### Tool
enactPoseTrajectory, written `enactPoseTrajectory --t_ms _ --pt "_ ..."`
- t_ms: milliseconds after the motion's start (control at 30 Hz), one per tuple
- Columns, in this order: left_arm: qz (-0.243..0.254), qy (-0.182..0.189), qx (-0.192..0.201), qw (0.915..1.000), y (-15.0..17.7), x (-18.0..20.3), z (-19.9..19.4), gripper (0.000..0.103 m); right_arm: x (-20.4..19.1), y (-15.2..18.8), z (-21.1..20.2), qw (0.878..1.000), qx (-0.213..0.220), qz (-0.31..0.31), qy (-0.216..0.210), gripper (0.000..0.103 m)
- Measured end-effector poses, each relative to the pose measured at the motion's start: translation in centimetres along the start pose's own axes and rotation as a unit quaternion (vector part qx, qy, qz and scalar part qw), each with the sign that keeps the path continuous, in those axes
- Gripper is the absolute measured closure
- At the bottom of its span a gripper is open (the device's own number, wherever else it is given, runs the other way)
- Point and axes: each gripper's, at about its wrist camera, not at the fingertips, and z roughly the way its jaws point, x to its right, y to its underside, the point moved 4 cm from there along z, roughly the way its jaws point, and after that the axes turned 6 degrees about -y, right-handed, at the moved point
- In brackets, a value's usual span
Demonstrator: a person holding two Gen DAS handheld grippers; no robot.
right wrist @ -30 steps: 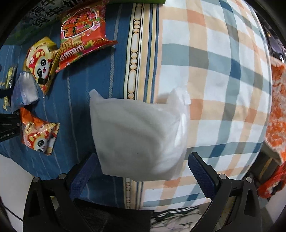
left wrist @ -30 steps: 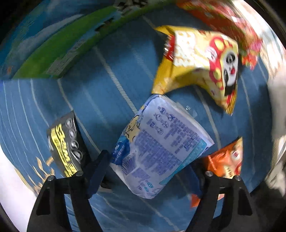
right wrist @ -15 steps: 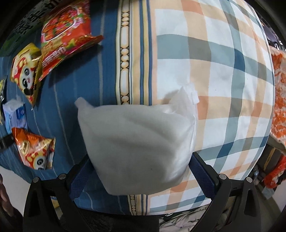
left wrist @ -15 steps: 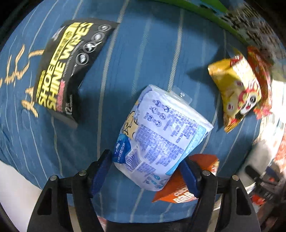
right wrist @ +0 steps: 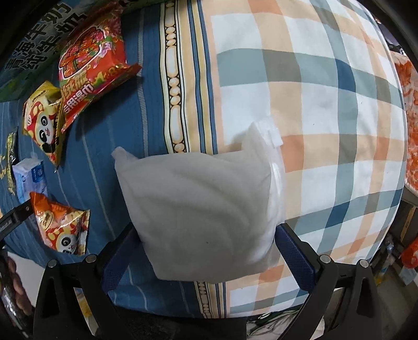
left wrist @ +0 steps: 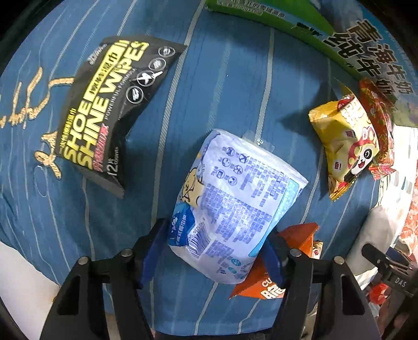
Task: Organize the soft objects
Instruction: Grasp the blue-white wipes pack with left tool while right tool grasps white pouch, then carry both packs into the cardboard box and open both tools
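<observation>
My left gripper (left wrist: 216,248) is shut on a white and blue tissue pack (left wrist: 235,204) and holds it above the blue bedsheet (left wrist: 222,78). The same pack shows small at the left of the right wrist view (right wrist: 30,177). My right gripper (right wrist: 206,251) is shut on a plain white soft pouch (right wrist: 201,211), held over the border between the blue sheet and a plaid pillow (right wrist: 326,117).
On the blue sheet lie a black shoe wipes pack (left wrist: 104,112), a yellow panda snack bag (left wrist: 344,146), an orange snack bag (left wrist: 287,266) and a red wet wipes pack (right wrist: 91,73). A green carton (left wrist: 287,21) lies along the far edge.
The left gripper has swung and turned with the tissue pack, bringing the black shoe wipes pack into full view. The right gripper has closed on the white pouch and shifted slightly right.
</observation>
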Motion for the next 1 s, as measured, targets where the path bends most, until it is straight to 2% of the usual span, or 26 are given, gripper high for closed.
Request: enactPoseTrajectory --t_ms 33,100,200,367,433,533,667,767,867,1000 --pt "0.001 0.0 0.002 1.0 0.2 1.0 0.4 0.04 0.0 0.0 -0.1 1.0 0.006 0.003 0.002 0.001" --pt "-0.002 0.0 0.008 1.0 0.0 0.0 -0.4 0.041 0.0 0.5 0.0 1.0 0.014 0.01 0.007 0.006" --pt "-0.011 0.007 0.02 0.9997 -0.5 -1.6 -2.2 0.043 0.3 1.1 -0.6 0.999 0.027 0.017 0.011 0.018" --pt "-0.022 0.016 0.038 0.9989 -1.0 -4.1 -5.4 0.045 -1.7 2.9 -2.6 0.998 0.05 0.023 0.028 0.032" --pt "-0.022 0.026 0.044 0.9984 -0.3 -4.3 -6.4 0.045 -2.0 3.3 -3.2 0.997 0.061 0.029 0.022 0.037" --pt "-0.012 0.03 0.052 0.9981 -0.6 -5.5 -7.7 0.047 -3.5 5.0 -4.5 0.997 0.071 0.028 0.012 0.039" --pt "-0.007 0.031 0.059 0.9978 1.6 -5.5 -10.8 0.049 -5.5 6.5 -6.4 0.995 0.094 0.012 0.008 0.039" --pt "-0.006 0.039 0.063 0.9972 2.5 -5.9 -11.5 0.05 -7.1 6.5 -7.6 0.994 0.107 0.004 -0.011 0.039" --pt "-0.011 0.053 0.07 0.9961 3.6 -4.3 -13.4 0.052 -8.7 6.8 -10.0 0.992 0.122 -0.012 -0.026 0.039" --pt "-0.01 0.061 0.098 0.9933 3.3 -4.4 -16.5 0.054 -9.5 6.5 -12.2 0.989 0.137 -0.034 -0.039 0.039"
